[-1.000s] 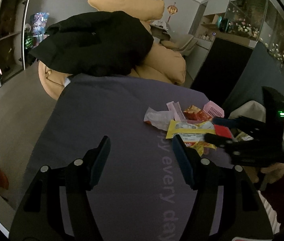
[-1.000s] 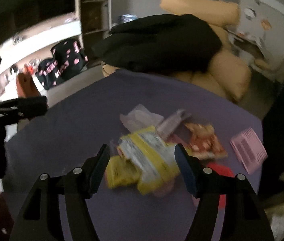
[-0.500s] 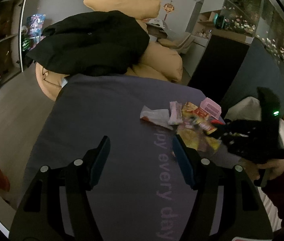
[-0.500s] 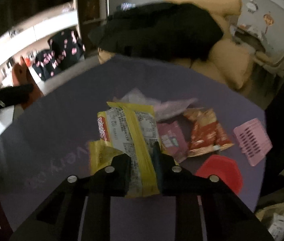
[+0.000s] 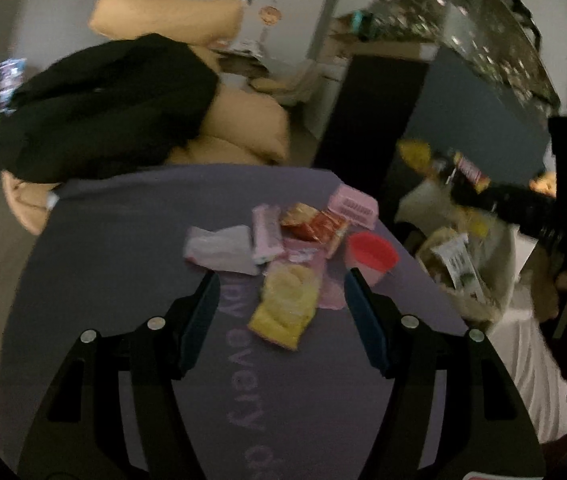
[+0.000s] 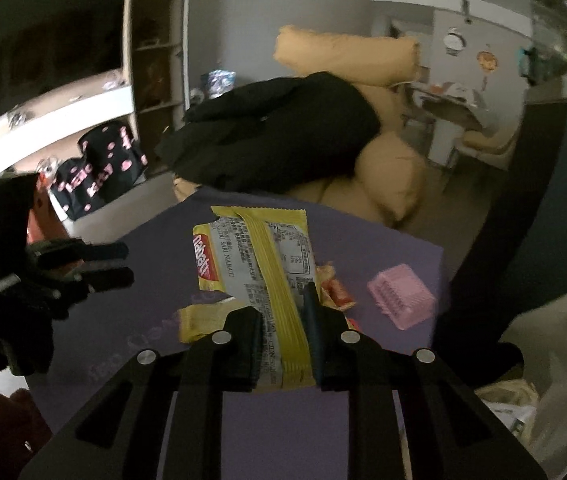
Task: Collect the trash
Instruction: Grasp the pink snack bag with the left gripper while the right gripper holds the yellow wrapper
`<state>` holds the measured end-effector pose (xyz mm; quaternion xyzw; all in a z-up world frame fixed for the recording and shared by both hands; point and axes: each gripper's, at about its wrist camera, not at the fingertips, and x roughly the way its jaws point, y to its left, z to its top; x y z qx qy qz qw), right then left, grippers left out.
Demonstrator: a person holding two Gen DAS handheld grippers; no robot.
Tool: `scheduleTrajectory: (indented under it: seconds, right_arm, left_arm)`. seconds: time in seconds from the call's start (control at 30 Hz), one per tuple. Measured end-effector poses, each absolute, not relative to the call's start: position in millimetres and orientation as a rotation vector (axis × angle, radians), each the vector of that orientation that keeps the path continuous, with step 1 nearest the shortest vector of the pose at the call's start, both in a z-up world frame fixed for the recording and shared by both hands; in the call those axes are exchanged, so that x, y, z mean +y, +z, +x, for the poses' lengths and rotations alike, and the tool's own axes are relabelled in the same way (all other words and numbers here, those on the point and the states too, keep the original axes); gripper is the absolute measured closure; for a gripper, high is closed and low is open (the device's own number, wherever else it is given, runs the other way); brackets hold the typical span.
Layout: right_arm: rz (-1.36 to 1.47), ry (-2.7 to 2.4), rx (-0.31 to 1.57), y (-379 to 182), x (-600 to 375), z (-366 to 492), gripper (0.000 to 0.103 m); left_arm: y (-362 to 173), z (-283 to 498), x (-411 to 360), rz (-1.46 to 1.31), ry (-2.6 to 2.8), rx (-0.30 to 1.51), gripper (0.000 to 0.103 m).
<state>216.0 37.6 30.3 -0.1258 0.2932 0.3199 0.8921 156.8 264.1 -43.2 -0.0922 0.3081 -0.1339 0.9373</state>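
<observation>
Lifted clear of the purple mat (image 6: 383, 256) since a second ago, the yellow wafer wrapper (image 6: 267, 276) is now being carried toward the white trash bag (image 5: 503, 248), where earlier it was lying flat in the litter pile. It is being pinched by the right gripper (image 6: 285, 344), whose jaws have been brought from wide apart to fully closed on the wrapper's lower end, leaving most of the packet standing free above the pads. In the left wrist view the same gripper is being seen at about three o'clock, blurred, just above the bag's mouth.

At twelve o'clock of the left gripper (image 5: 279, 308), the remaining litter is being left on the mat: a small yellow packet (image 5: 287, 300) lying between its spread fingers but untouched, a crumpled white wrapper (image 5: 219, 246) at eleven, a red snack packet (image 5: 315, 224) and a pink basket-like piece (image 5: 353, 206) toward one o'clock, and a red lid (image 5: 371, 252) just beside the right finger. The left gripper's jaws are being held well open and nothing is being gripped.

Beyond, a black jacket (image 5: 103, 104) is draped over tan cushions (image 5: 243, 124).

As a judgement, the risk lies in the thin, slick film: being held only by one end, it could be slipped out or swung past the soft, sagging bag rim on release.
</observation>
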Motion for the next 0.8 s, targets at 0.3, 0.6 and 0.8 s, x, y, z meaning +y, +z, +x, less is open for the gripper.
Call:
scheduleTrajectory:
  seconds: [0.3, 0.6, 0.8]
  right_arm:
    - [-0.209, 0.582, 0.597, 33.2, -13.4, 212.2, 0.084]
    - [-0.144, 0.565, 0.602, 25.5, -37.1, 211.7, 0.084]
    - [-0.118, 0.548, 0.568, 31.9, -52.3, 203.7, 0.084]
  left_arm:
    - [-80.9, 205.5, 231.2, -0.1, -0.296, 0.787, 0.042]
    - [-110.3, 232.5, 210.7, -0.105, -0.263, 0.948, 0.057]
    - [-90.5, 228.5, 208.4, -0.099, -0.237, 0.913, 0.075]
